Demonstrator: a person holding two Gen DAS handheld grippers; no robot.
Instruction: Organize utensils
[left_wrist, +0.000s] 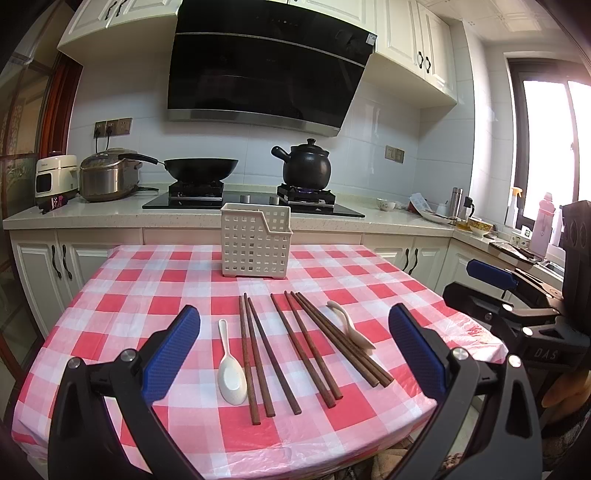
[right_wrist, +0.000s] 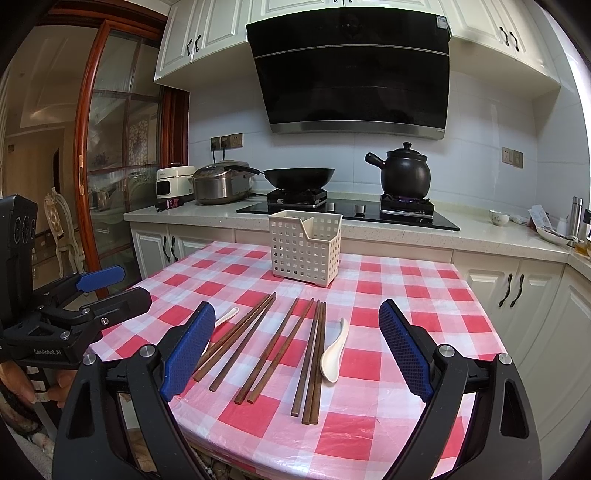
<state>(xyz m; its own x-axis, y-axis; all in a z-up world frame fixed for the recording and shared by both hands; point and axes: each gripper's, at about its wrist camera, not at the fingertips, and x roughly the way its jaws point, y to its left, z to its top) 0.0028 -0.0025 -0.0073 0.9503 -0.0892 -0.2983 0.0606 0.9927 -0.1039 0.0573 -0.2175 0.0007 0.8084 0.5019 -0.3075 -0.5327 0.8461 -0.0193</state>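
A: From the left wrist, what shows?
B: Left hand-held gripper spread wide, empty, over wooden chopsticks and a white spoon near the surface's front edge; slotted caddy waits at the far edge

A: And the right wrist?
B: Right hand-held gripper equally wide, nothing held, a second spoon beside the chopsticks, likely laid out for easy picking
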